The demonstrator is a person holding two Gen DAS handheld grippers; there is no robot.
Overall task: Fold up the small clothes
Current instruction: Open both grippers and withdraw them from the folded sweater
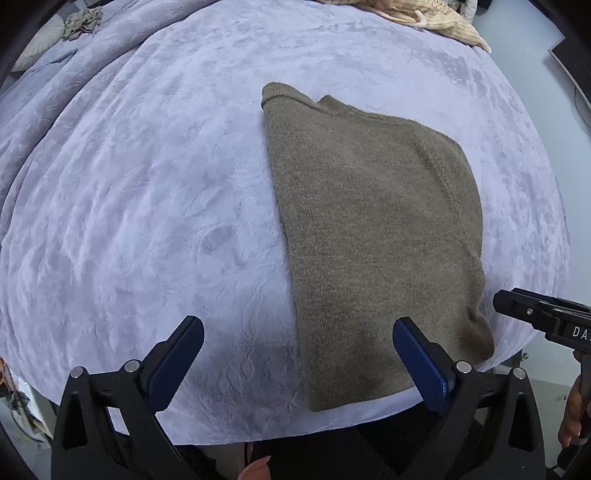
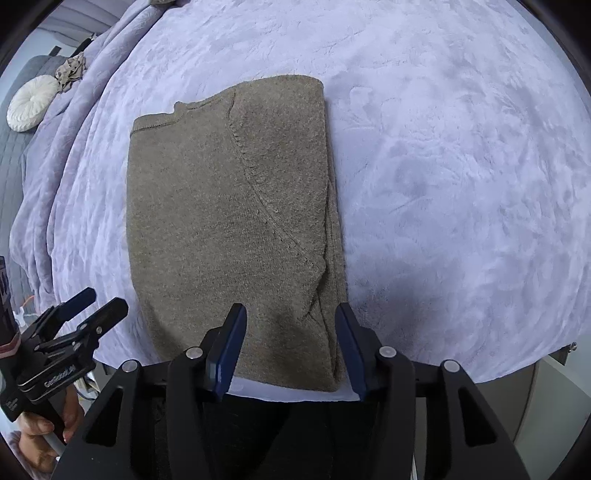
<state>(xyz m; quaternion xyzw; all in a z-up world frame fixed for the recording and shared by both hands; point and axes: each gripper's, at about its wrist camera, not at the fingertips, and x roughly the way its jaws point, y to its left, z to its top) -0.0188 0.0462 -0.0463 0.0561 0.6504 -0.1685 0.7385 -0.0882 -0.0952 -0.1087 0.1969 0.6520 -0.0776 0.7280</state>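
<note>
Lying flat on a lavender plush blanket [image 1: 147, 192] was a folded olive-brown knit sweater [image 1: 369, 229], its long sides running away from the person and its near short end close to the blanket's near edge. A seam line curved down the sweater's right half, and the neckline edge showed at its far end. The left gripper [image 1: 297, 360] hung above the near-left corner of the sweater with its jaws spread wide, one blue pad [image 1: 177, 365] over bare blanket to the left of the sweater and the other over the sweater's near end; nothing was clamped between them. The right gripper [image 2: 290, 345] hung above the sweater's near-right corner with its jaws partly apart, the sweater's folded edge showing in the gap below, and the pads did not press on it. Seen from the right wrist camera, the left gripper stood to the left of the sweater, gripped by a hand [image 2: 48, 428] low at the frame's edge. Far from the sweater, toward the blanket's far-left side, lay a crumpled grey-tan garment [image 1: 83, 22] and a round white cushion [image 2: 31, 103]. Beyond the sweater's far end, at the blanket's far-right edge, rested a cream ribbed knit garment [image 1: 443, 18].
</note>
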